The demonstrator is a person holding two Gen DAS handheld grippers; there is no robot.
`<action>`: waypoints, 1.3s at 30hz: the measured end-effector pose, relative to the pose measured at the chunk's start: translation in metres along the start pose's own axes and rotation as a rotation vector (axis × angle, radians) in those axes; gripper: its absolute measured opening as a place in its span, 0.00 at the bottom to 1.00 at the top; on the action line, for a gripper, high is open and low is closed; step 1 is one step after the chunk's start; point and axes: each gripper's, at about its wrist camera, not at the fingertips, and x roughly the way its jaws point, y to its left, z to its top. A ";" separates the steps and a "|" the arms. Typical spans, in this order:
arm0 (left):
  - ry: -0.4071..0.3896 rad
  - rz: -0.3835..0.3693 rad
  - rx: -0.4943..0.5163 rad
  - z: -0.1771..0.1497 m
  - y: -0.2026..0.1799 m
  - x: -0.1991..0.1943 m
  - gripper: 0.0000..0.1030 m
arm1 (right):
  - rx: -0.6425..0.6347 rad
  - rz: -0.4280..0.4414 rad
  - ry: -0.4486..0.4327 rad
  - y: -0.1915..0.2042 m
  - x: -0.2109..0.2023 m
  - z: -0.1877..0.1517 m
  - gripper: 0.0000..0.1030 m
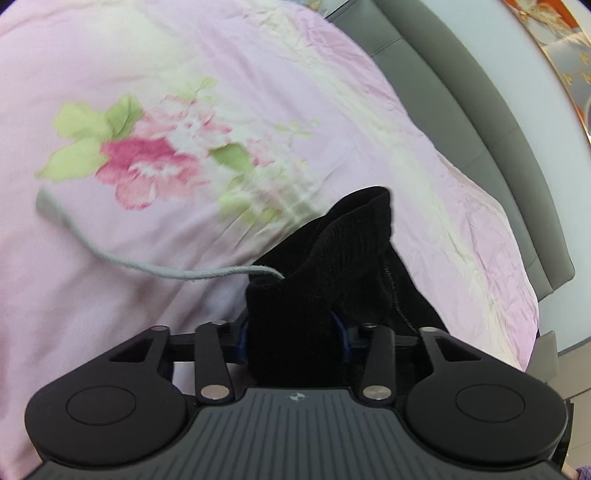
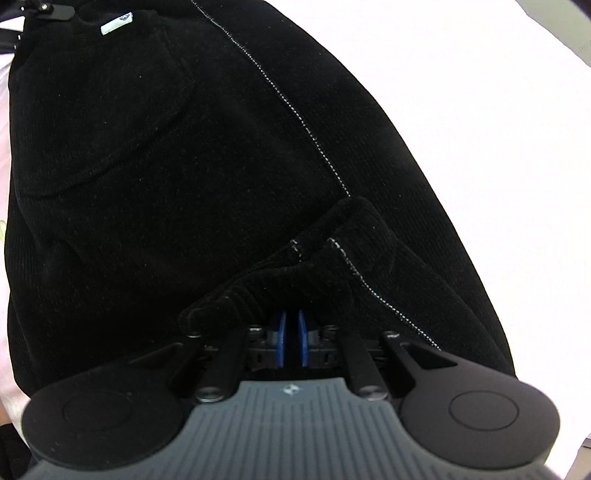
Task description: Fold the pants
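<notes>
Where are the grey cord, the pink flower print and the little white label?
grey cord [image 1: 122, 260]: left wrist view, the middle of its curve over the sheet.
pink flower print [image 1: 142, 162]: left wrist view, the dark pink petals.
white label [image 2: 117, 24]: right wrist view, the tag's face near the pants' top edge.

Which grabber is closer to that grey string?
Left. The left gripper holds the black pants right where the grey string comes out. The right gripper pinches pants with no string in its view.
</notes>
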 end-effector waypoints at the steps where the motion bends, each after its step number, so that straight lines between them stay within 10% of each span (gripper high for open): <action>1: -0.015 -0.008 0.025 0.001 -0.008 -0.005 0.39 | 0.007 0.001 -0.003 0.000 -0.001 -0.001 0.04; 21: -0.092 -0.198 0.548 -0.051 -0.268 -0.083 0.29 | 0.211 0.028 -0.167 -0.031 -0.074 -0.100 0.21; 31: 0.091 -0.291 0.878 -0.184 -0.404 -0.024 0.28 | 0.371 0.039 -0.232 -0.067 -0.082 -0.169 0.21; 39: 0.367 -0.221 1.084 -0.317 -0.427 0.074 0.28 | 0.483 0.072 -0.252 -0.084 -0.069 -0.192 0.21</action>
